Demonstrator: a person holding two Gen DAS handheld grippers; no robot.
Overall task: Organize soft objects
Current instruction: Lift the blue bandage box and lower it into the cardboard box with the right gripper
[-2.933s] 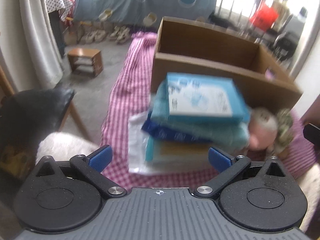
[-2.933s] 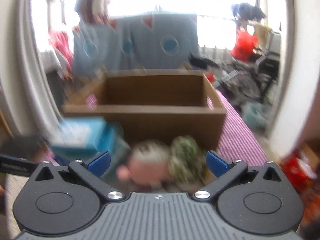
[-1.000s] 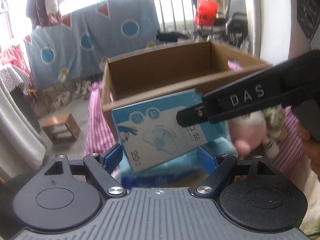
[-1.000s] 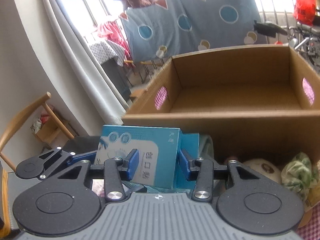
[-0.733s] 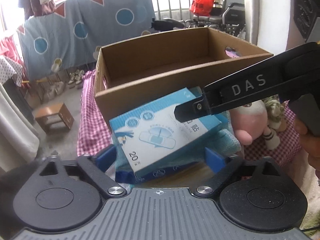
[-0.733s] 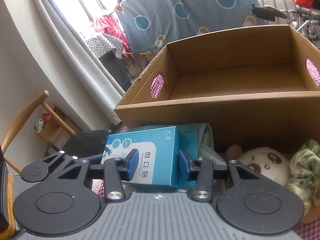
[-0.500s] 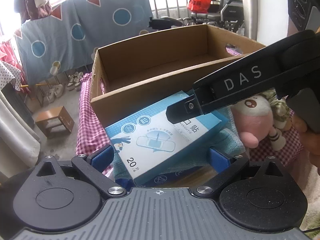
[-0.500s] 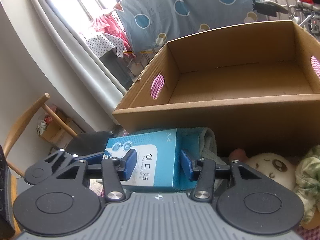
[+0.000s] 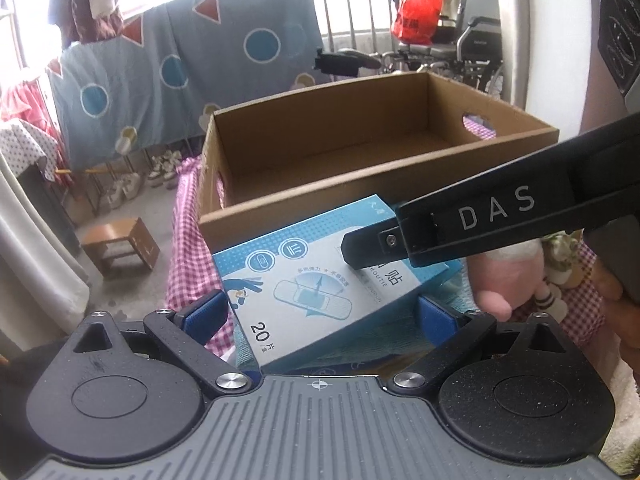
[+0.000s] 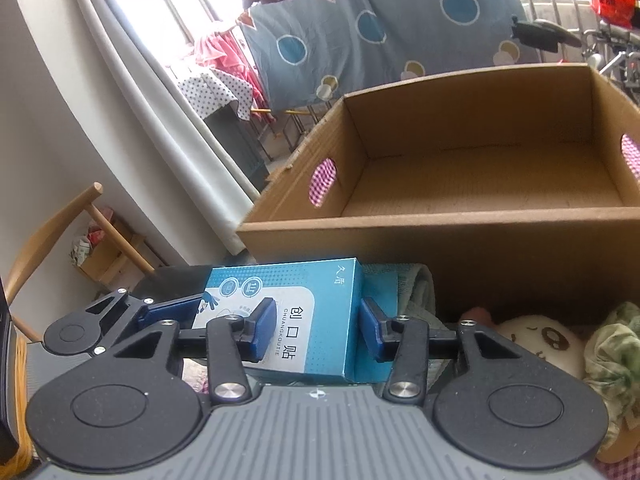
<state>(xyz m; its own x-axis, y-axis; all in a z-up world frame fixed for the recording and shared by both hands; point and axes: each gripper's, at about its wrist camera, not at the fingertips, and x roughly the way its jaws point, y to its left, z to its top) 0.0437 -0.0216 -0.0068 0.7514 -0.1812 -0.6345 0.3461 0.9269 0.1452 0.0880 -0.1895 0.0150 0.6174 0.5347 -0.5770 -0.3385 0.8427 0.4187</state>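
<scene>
R gripper [image 10: 318,334] is clamped on the blue plaster box [image 10: 304,320], just in front of the cardboard box [image 10: 440,236]. L gripper [image 9: 320,314] has its jaws spread wide either side of it, w/o contact.

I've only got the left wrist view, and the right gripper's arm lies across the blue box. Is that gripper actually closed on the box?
Observer: Yes. In the right wrist view the right gripper is shut on the blue box, a pad against each side of its near end. Its jaws have just closed a little further.
Operator: That arm also hides the plush toy's head. What does it show?
Observer: The plush toy has a cream face with closed eyes, turned toward the right camera.
Operator: I only glimpse something green past it.
Observer: That is a crumpled green fabric bundle. It lies against the toy's right side, in front of the cardboard box.
</scene>
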